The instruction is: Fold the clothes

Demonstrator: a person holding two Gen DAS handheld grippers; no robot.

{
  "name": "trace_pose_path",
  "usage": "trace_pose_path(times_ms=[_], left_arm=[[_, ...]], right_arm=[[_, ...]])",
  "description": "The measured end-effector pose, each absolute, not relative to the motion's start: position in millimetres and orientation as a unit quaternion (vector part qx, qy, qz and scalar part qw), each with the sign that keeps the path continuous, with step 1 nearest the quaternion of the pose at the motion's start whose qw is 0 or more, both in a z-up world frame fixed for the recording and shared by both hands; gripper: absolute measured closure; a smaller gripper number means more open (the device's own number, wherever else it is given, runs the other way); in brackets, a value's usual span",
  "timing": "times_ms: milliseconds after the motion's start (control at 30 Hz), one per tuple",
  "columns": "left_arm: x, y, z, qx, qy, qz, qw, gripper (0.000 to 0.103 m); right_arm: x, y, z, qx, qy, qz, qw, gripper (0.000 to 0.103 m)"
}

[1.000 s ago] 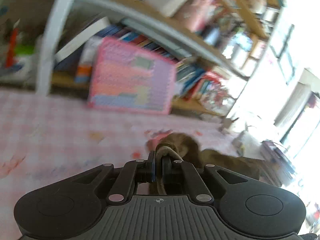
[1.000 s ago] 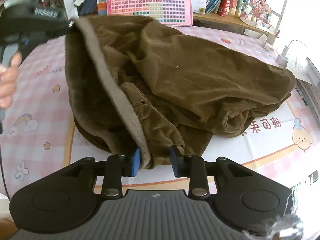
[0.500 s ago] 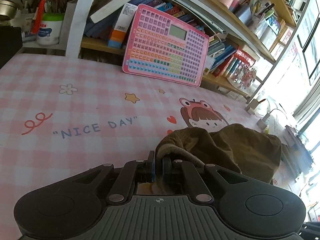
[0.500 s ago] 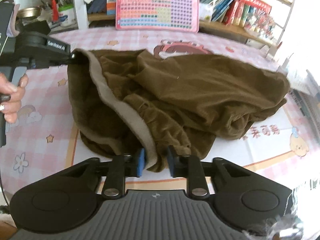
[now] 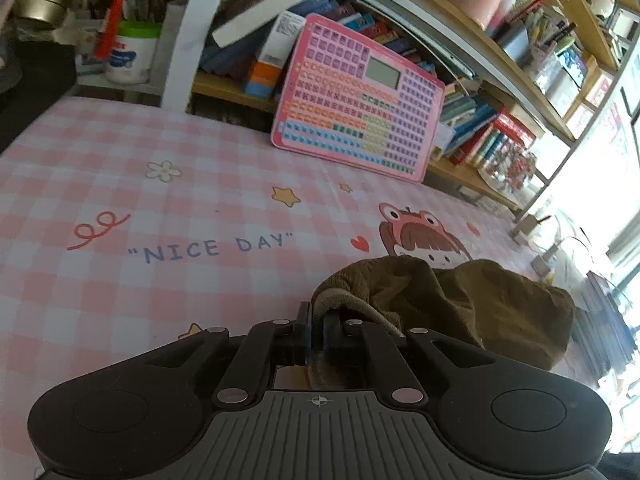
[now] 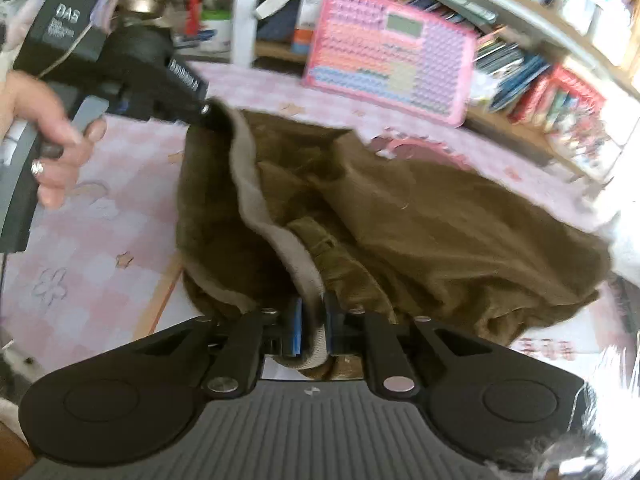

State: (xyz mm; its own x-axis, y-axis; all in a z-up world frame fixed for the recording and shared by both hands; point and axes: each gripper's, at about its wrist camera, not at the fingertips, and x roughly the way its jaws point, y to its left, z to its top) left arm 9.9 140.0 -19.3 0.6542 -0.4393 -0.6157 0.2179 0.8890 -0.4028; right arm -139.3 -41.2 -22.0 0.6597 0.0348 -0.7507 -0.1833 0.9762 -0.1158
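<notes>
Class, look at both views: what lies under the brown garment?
The pink checked tablecloth shows around the brown garment, its cartoon girl print partly covered. Whatever else lies beneath is hidden.

Home, looks like a kid's room or study corner. Ahead of the left tongs: pink checked tablecloth w/ stars, a flower, a cartoon girl in a frog hat and "NICE DAY" print. Beyond it, leaning on the shelves, a pink kids' learning tablet w/ rows of coloured keys and a small screen. Behind that, wooden shelves crammed w/ books, boxes, pink containers. Far left of the tongs: white tub stuffed w/ pens and brushes, next to a white post. Bright window off to the right.
</notes>
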Motion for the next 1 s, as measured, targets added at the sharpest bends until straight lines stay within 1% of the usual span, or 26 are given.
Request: trace_pose_path(times_ms=[67,267,467,533,667,767,833,933,1000], left_arm=[[3,136,-14,-0.139,0.373,-0.175,0.900,0.100],[1,130,-8,-0.103,0.382,-0.169,0.903,0.099],[20,126,-22,-0.078,0.410,-0.192,0.888,0.097],[26,127,-29,-0.078,0.415,-0.213,0.881,0.098],[40,151,-35,-0.143,0.420,-0.247,0.862,0.100],[38,186,-13,-0.220,0.396,-0.252,0.855,0.101],[27,216,19,-0.271,0.349,-0.261,0.858,0.101],[15,242,67,-0.296,0.278,-0.287,0.868,0.101],[20,236,82,-0.298,0.268,-0.303,0.864,0.100]], right_arm=[[-133,-52,-32,-0.077,0.429,0.052,0.898,0.096],[-132,-54,-39,-0.056,0.434,0.039,0.898,0.096],[-138,-44,-44,-0.048,0.433,-0.011,0.900,0.096],[-138,-36,-46,-0.054,0.434,-0.035,0.899,0.096],[-136,-19,-42,-0.054,0.445,-0.074,0.891,0.097],[-140,-2,-12,-0.038,0.431,-0.056,0.900,0.098],[-144,12,18,-0.032,0.408,-0.032,0.912,0.098],[-147,21,63,-0.034,0.371,-0.004,0.928,0.098],[-148,20,88,-0.053,0.347,-0.007,0.937,0.099]])
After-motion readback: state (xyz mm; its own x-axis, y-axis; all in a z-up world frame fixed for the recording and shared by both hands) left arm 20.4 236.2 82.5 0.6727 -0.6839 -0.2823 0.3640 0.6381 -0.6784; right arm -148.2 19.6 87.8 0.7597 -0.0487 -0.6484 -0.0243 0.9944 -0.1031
